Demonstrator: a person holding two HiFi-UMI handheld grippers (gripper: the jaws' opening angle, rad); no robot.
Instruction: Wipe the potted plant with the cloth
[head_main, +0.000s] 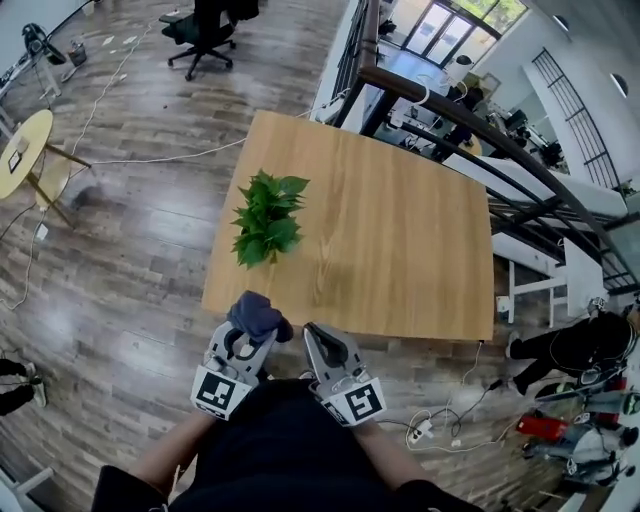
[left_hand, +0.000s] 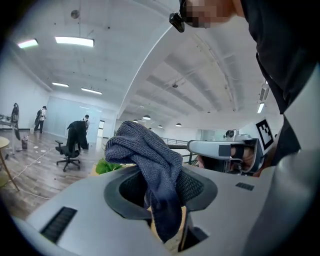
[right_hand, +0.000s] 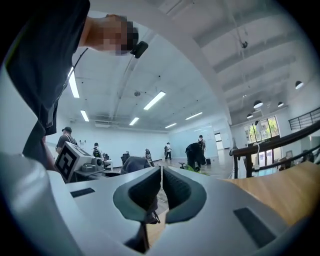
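A leafy green potted plant (head_main: 266, 220) stands on the left part of the wooden table (head_main: 400, 230); a bit of it shows as green leaves (left_hand: 106, 165) in the left gripper view. My left gripper (head_main: 256, 332) is shut on a dark grey-blue cloth (head_main: 259, 315), which bunches above its jaws (left_hand: 146, 152) and hangs down between them. It hovers just off the table's near edge, level. My right gripper (head_main: 313, 334) is beside it, jaws together with nothing between them (right_hand: 161, 187). The cloth (right_hand: 131, 163) shows to its left.
A black office chair (head_main: 205, 35) stands far back left, a round yellow side table (head_main: 22, 150) at the left. A stair railing (head_main: 480, 130) runs along the table's right. Cables and a power strip (head_main: 420, 430) lie on the wood floor. People stand far off.
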